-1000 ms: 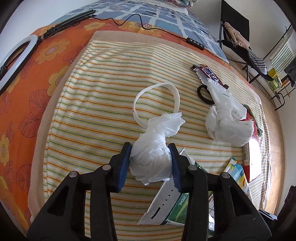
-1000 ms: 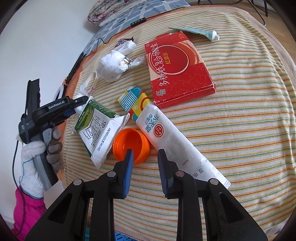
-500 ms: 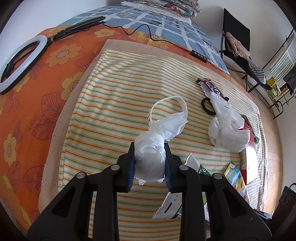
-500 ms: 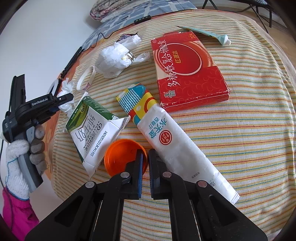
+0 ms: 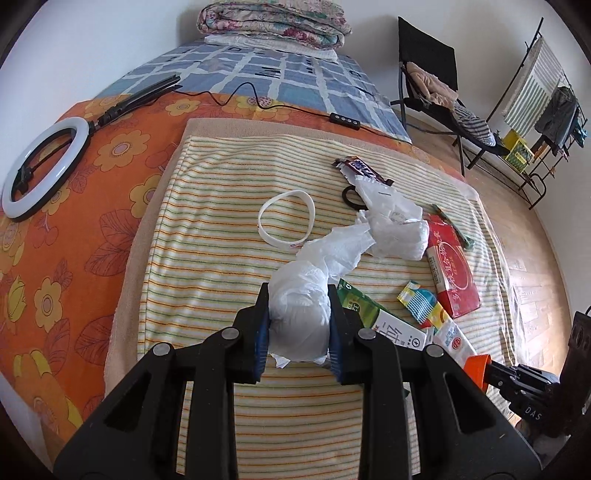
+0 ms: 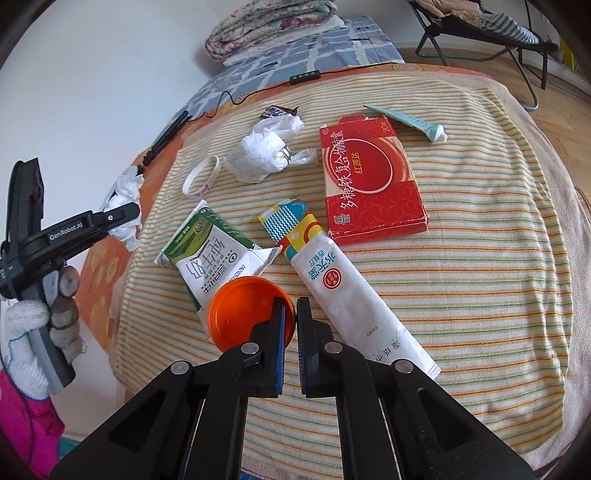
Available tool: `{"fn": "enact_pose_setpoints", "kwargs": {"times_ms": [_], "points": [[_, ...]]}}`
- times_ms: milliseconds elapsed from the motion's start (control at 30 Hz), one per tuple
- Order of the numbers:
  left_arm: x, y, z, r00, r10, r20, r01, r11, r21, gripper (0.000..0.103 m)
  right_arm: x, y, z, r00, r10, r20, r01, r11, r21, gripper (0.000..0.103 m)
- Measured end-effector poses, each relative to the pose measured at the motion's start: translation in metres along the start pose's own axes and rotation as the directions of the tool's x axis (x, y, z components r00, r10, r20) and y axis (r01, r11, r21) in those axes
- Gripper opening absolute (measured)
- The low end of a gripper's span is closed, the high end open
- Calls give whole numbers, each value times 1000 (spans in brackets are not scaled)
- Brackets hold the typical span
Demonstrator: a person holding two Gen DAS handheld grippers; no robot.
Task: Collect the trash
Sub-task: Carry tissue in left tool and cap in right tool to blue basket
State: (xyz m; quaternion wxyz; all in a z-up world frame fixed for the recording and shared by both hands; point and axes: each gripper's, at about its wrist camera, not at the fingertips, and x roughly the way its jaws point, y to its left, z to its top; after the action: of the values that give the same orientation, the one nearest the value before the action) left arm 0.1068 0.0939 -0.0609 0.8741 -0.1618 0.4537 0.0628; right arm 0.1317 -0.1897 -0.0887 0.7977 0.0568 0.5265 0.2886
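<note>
My left gripper (image 5: pixel 298 291) is shut on a crumpled white plastic bag (image 5: pixel 299 317), held above the striped blanket (image 5: pixel 221 240). My right gripper (image 6: pixel 291 302) is shut on the rim of an orange lid (image 6: pixel 243 314), raised just over a green-and-white milk carton (image 6: pixel 207 254). On the blanket lie a long white wrapper (image 6: pixel 343 295), a colourful wrapper (image 6: pixel 291 221), a red box (image 6: pixel 369 177), a second crumpled white bag (image 6: pixel 262 155), a white wristband (image 6: pixel 203 181), a teal tube (image 6: pixel 406 118) and a candy wrapper (image 5: pixel 362 170).
A ring light (image 5: pixel 44 166) and its cable remote (image 5: pixel 343 120) lie on the orange flowered sheet. Folded quilts (image 5: pixel 273 20) are stacked at the far end. A black chair (image 5: pixel 432 85) and a drying rack (image 5: pixel 535 110) stand on the wooden floor to the right.
The left jaws closed on the white bag and lifted it off the blanket. The right jaws closed on the orange lid's rim and raised it slightly.
</note>
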Motion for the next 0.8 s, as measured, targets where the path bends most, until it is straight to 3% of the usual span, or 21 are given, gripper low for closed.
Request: {"fn": "enact_pose_setpoints", "kwargs": {"times_ms": [533, 800], "points": [[-90, -49, -95, 998, -63, 32, 58, 989, 136, 26, -59, 25, -72, 999, 11, 39, -7, 994, -110, 4], [-99, -64, -170, 996, -88, -34, 92, 981, 173, 26, -80, 38, -129, 1000, -10, 22, 13, 987, -161, 4]]}}
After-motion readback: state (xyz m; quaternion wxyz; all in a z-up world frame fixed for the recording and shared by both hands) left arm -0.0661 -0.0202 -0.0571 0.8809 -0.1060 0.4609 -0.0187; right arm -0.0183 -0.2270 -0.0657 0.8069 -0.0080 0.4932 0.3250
